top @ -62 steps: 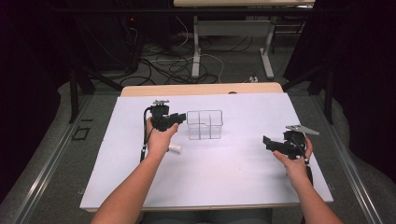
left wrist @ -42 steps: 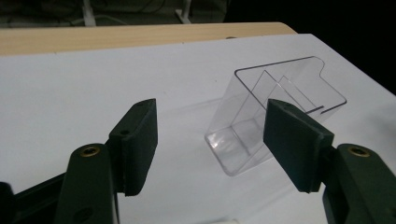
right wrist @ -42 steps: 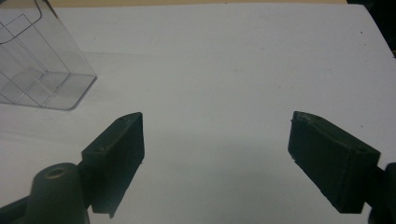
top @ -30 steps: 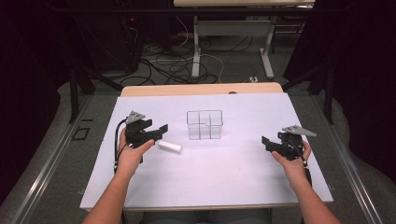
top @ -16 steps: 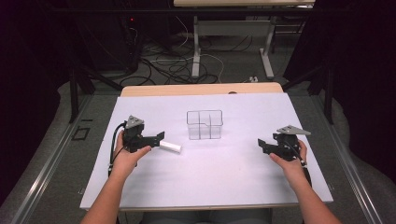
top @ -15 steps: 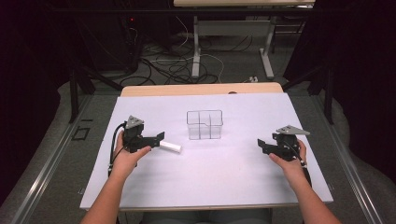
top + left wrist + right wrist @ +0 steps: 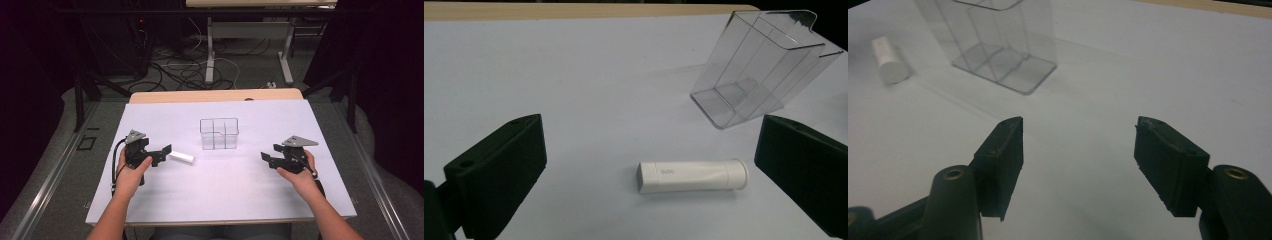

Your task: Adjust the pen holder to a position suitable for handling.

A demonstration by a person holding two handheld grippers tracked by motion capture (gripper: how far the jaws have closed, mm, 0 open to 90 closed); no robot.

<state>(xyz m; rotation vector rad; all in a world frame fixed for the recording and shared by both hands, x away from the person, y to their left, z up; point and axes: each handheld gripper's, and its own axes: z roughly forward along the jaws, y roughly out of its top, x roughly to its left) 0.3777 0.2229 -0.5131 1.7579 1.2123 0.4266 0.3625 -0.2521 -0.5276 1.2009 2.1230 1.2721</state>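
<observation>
Tongs on both sides open, nothing gripped. Left tongs [image 7: 165, 151] sit low over the white table [image 7: 220, 197], held in the person's left hand [image 7: 129, 172], jaws spread wide and aimed toward the middle of the table. White tube [image 7: 181, 157] with a cap at one end lies flat on its side just beyond the jaw tips, near them but not between them as seen from the high view. In the left gripper view the tube [image 7: 691, 175] lies crosswise on the table ahead of the jaws, small grey lettering on its body, no jaw touching it.

Clear plastic divided container [image 7: 219, 133] stands upright near the table centre, past the tube and a bit to its right, apart from it. It has inner partitions making several compartments; all look empty. In the left gripper view the container [image 7: 760, 70] is beyond the tube on the right.

Right tongs [image 7: 265, 158] are held in the right hand [image 7: 298, 176] at the right side of the table, well apart from tube and container, jaws spread, pointing left toward the centre. Right gripper view looks past its jaws at bare table, with the container [image 7: 998, 45] farther off and the tube [image 7: 889, 61] end-on at upper left.

Wooden table edge shows at the far side; cables [image 7: 185, 70] lie on the floor behind.
</observation>
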